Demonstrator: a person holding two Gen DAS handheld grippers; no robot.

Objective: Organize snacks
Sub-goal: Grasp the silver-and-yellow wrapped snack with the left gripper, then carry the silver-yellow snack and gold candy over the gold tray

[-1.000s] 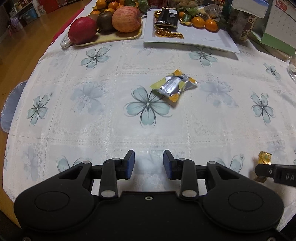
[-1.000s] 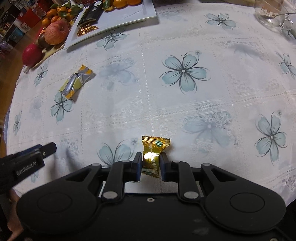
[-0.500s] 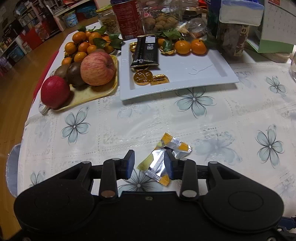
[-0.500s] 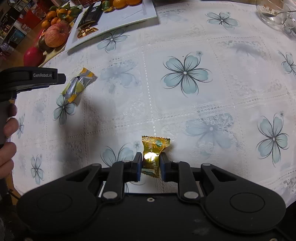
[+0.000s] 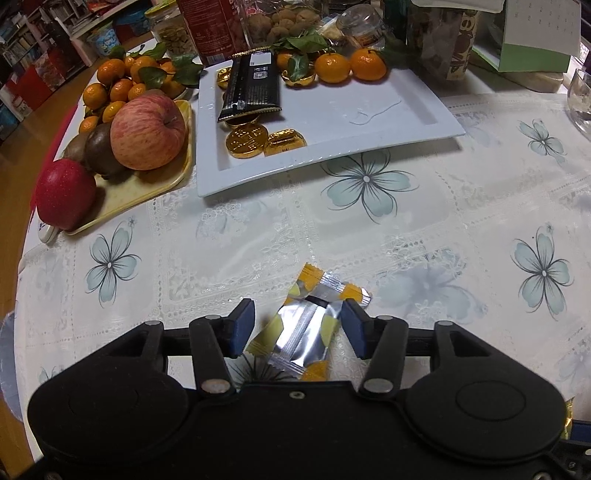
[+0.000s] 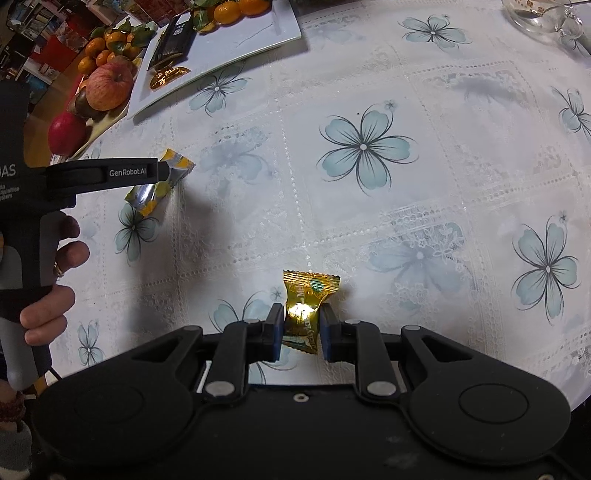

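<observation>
A silver and yellow snack packet [image 5: 308, 326] lies on the flowered tablecloth between the fingers of my left gripper [image 5: 297, 325], which is open around it. The same packet [image 6: 147, 192] shows in the right wrist view, partly under the left gripper's finger [image 6: 122, 173]. My right gripper [image 6: 301, 330] is shut on a gold candy wrapper [image 6: 306, 306], held just above the cloth. A white rectangular plate [image 5: 388, 122] at the back holds a black snack bar [image 5: 253, 85], gold foil coins [image 5: 247, 140] and mandarins [image 5: 351, 66].
A yellow tray [image 5: 147, 188] with apples, kiwis and mandarins sits left of the plate. Jars, a red can and boxes stand behind the plate. A glass dish [image 6: 543, 18] is at the far right. The table edge runs along the left.
My left gripper moved forward and down over the silver and yellow packet, which now sits between its open fingers. My right gripper stayed still, holding the gold candy.
</observation>
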